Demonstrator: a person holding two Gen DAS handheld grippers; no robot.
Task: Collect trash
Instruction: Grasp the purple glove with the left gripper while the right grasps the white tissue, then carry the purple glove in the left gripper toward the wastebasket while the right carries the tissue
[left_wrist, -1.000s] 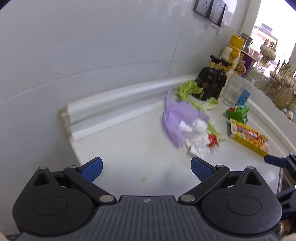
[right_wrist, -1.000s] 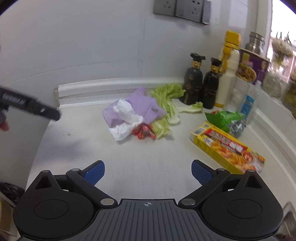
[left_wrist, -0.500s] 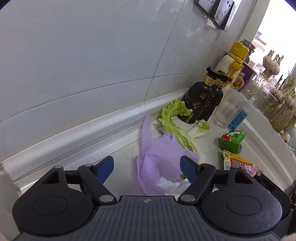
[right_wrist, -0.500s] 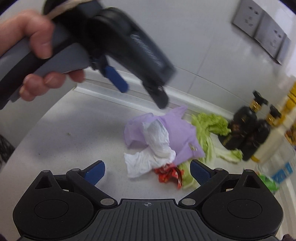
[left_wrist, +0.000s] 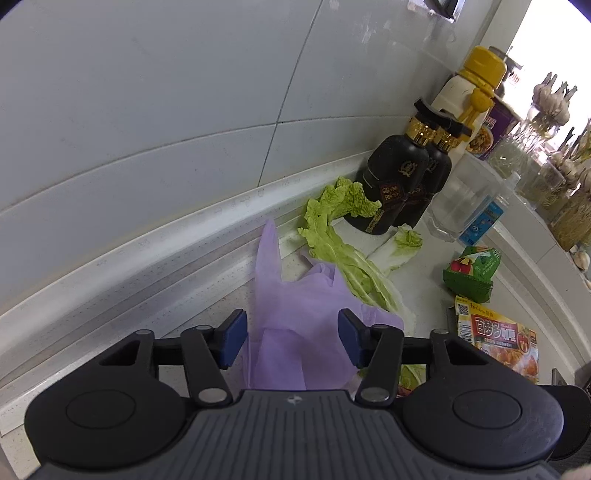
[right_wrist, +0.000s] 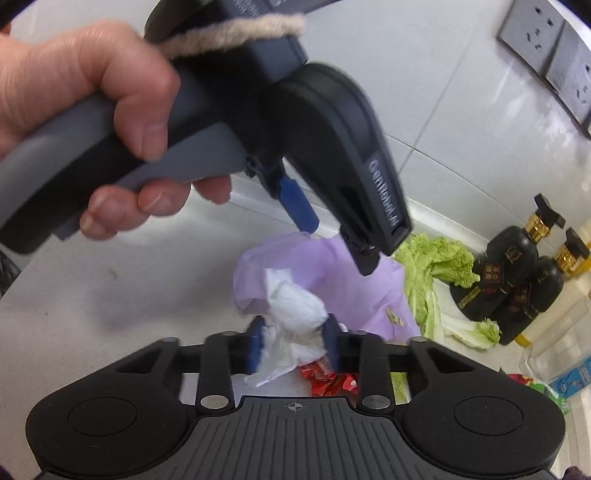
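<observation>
Upper left of the right wrist view: one hand (right_wrist: 85, 122) wrapped around the left gripper (left_wrist: 291, 338) handle, nose angled down; its jaws have just been closing, purple bag (left_wrist: 295, 325) between the pads, contact unclear. Lower centre: right gripper (right_wrist: 293, 345), jaws just closed, pinching one white tissue (right_wrist: 291, 314). Right: two dark bottles (right_wrist: 517, 273), two cabbage leaves (left_wrist: 340, 247), one yellow box (left_wrist: 498, 339).

Two black bottles (left_wrist: 400, 184) stand right of centre, a yellow-capped bottle (left_wrist: 469, 92) behind, wall sockets (right_wrist: 546, 55) upper right.
</observation>
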